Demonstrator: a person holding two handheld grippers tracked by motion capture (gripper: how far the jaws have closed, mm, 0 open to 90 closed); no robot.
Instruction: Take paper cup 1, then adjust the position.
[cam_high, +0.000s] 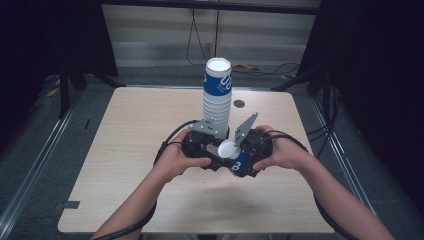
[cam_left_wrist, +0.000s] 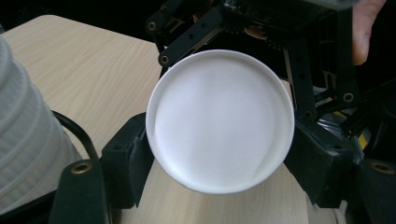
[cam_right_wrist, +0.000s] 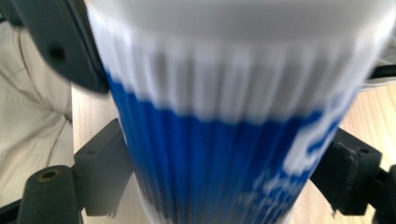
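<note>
1 blue-and-white paper cup (cam_high: 234, 156) lies tilted between the 2 grippers over the table (cam_high: 130, 150), its empty white mouth up. The left gripper (cam_left_wrist: 219, 158) clamps its rim; the right gripper (cam_right_wrist: 224, 177) flanks its blurred wall, whether pressing I cannot tell. Behind stands 1 tall cup stack (cam_high: 218, 95), nested too tightly to count.

From my screen I looked down on a pale wood-grain desk (cam_high: 130, 165) with rounded corners, a small dark round disc (cam_high: 239, 103) set near its far edge. Grey floor (cam_high: 35, 165) lay around it, with a metal rail (cam_high: 37, 160) running along the left side and another (cam_high: 345, 165) along the right. Beyond the desk I saw a light panelled wall (cam_high: 160, 35), black cables (cam_high: 197, 40) hanging down it, and yellow-marked cables (cam_high: 250, 66) on the floor. Both far corners were dark, and light fell evenly on the desktop.
</note>
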